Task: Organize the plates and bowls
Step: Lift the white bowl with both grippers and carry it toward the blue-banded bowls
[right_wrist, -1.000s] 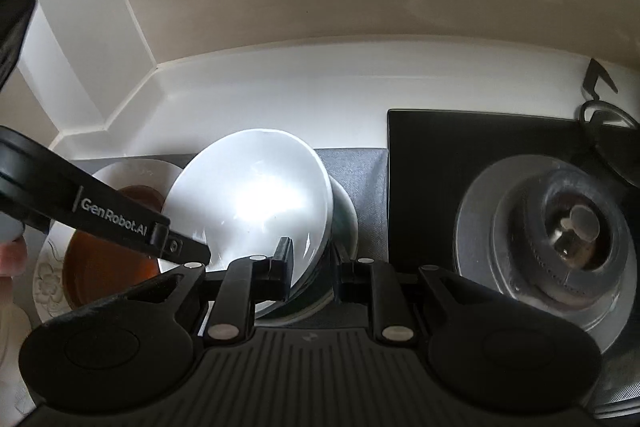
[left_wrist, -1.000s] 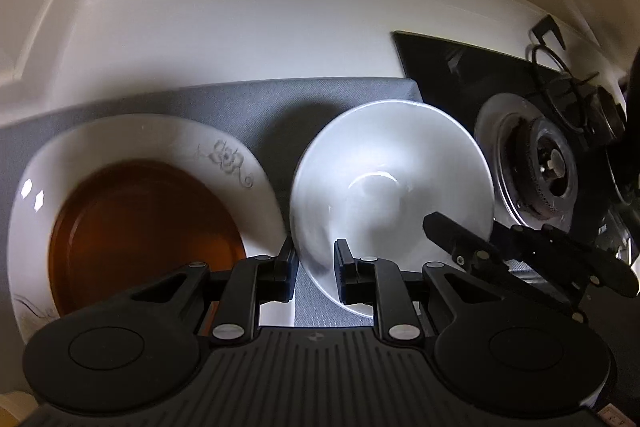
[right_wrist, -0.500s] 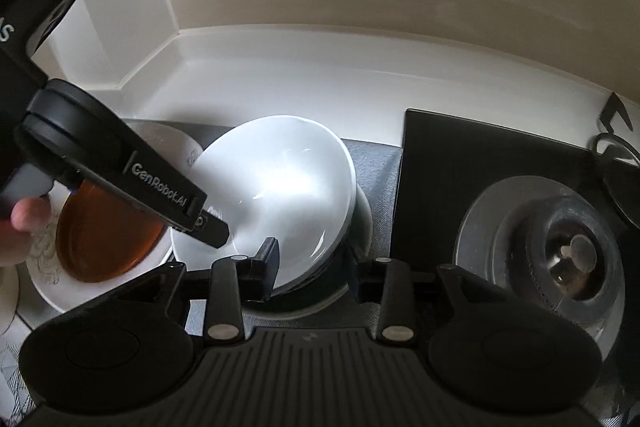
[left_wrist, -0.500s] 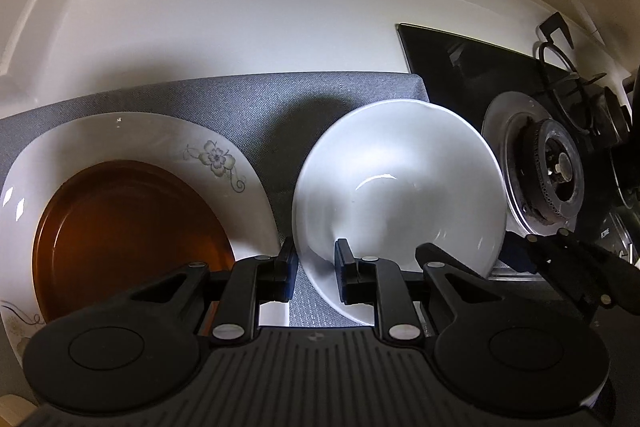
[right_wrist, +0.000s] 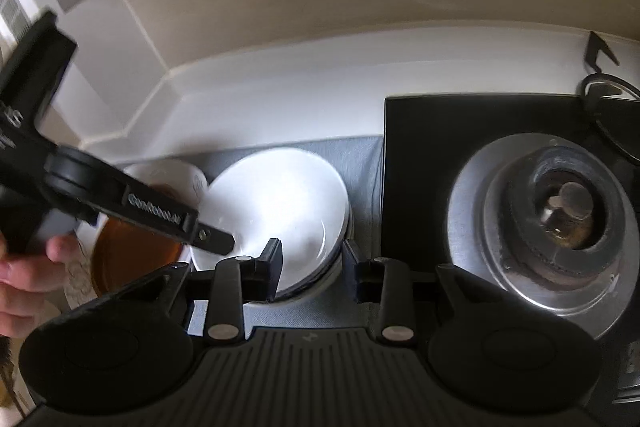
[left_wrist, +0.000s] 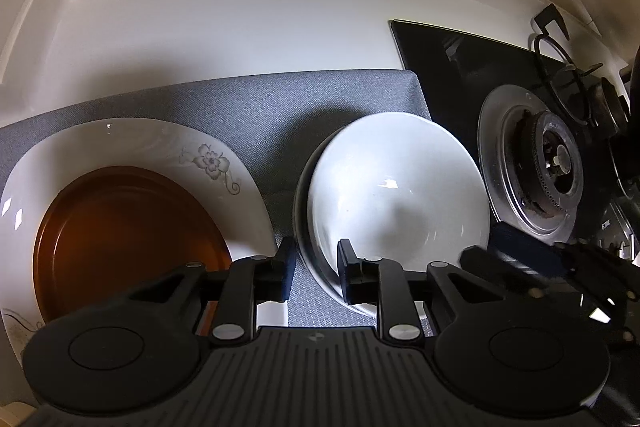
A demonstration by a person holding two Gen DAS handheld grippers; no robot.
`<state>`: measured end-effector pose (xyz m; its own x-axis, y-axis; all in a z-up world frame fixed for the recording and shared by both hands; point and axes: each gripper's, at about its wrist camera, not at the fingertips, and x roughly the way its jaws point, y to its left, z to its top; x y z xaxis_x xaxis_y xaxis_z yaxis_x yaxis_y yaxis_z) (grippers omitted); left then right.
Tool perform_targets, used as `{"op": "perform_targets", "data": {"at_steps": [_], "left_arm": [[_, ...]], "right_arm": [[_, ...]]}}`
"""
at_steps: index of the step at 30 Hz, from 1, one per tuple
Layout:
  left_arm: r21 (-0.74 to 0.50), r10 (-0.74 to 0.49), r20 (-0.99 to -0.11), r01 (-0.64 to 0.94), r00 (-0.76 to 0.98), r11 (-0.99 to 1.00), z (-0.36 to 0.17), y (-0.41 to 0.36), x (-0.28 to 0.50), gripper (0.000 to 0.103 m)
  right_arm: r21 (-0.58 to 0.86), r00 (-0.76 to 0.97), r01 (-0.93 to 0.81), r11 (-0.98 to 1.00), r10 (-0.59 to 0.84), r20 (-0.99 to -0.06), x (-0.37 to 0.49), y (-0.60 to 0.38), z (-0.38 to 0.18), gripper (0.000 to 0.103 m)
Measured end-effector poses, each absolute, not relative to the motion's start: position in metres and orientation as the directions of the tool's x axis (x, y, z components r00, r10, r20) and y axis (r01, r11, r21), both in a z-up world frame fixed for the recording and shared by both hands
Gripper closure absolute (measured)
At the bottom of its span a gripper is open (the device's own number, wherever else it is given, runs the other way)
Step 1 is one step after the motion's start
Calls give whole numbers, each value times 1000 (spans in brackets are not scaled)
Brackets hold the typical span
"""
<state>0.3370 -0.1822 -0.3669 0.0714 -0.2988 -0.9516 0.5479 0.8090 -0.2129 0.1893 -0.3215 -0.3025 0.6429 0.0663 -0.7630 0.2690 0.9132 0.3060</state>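
Glazed white ceramic dominates a kitchen counter where a person, working a two-finger gripper in each hand, sorts plates and bowls on a grey woven mat [left_wrist: 256,115]. A white bowl [left_wrist: 396,187] sits nested in a second, slightly darker bowl [left_wrist: 301,211] whose rim shows at its left edge, just beside a black glass hob [right_wrist: 416,155] with its steel burner [right_wrist: 560,211]. To the left lies a wide white plate [left_wrist: 132,143] with a grey flower motif, an amber-brown dish [left_wrist: 128,243] resting in its well.

The left gripper [left_wrist: 312,267] hovers over the mat between plate and bowl, jaws parted by a moderate gap and holding nothing. The right gripper [right_wrist: 312,267] stands with jaws wide apart astride the near rim of the stacked bowls, one finger inside and one outside; motion blur makes it hard to say whether either pad touches, but nothing appears clamped.

Judging by the sheen, the bowls are stiff, smooth and slippery, fairly weighty as a pair and liable to chip or shatter if knocked together. The rim is the natural place to pinch, gripped squarely and lifted straight so the inner bowl does not slide. The plate's broad flat lip offers a similar hold.
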Motion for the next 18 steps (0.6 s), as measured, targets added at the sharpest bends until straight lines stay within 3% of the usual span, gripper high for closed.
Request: {"op": "perform_targets", "data": {"at_steps": [2, 5, 7, 9, 11, 15, 18], "left_arm": [[-212, -298, -952, 550, 71, 808, -368, -183, 338, 79], [-202, -294, -952, 549, 83, 811, -370, -185, 335, 79], [-181, -283, -954, 560, 100, 808, -372, -187, 330, 79], [-152, -270, -956, 587, 118, 795, -372, -191, 324, 76], [-155, -261, -960, 592, 98, 791, -371, -190, 321, 75], [-197, -276, -960, 586, 48, 786, -372, -178, 310, 75], [-206, -304, -950, 583, 75, 786, -373, -175, 304, 74]], "right_arm": [[325, 656, 292, 899, 60, -753, 186, -325, -300, 65], [354, 640, 349, 868, 55, -766, 188, -332, -311, 49], [416, 637, 374, 829, 97, -765, 192, -338, -325, 49], [491, 633, 395, 777, 158, -758, 194, -343, -340, 56], [448, 620, 407, 796, 119, -776, 194, -338, -342, 69], [404, 594, 378, 833, 117, -796, 187, -330, -336, 71], [458, 610, 386, 801, 150, -778, 177, -337, -340, 70]]}}
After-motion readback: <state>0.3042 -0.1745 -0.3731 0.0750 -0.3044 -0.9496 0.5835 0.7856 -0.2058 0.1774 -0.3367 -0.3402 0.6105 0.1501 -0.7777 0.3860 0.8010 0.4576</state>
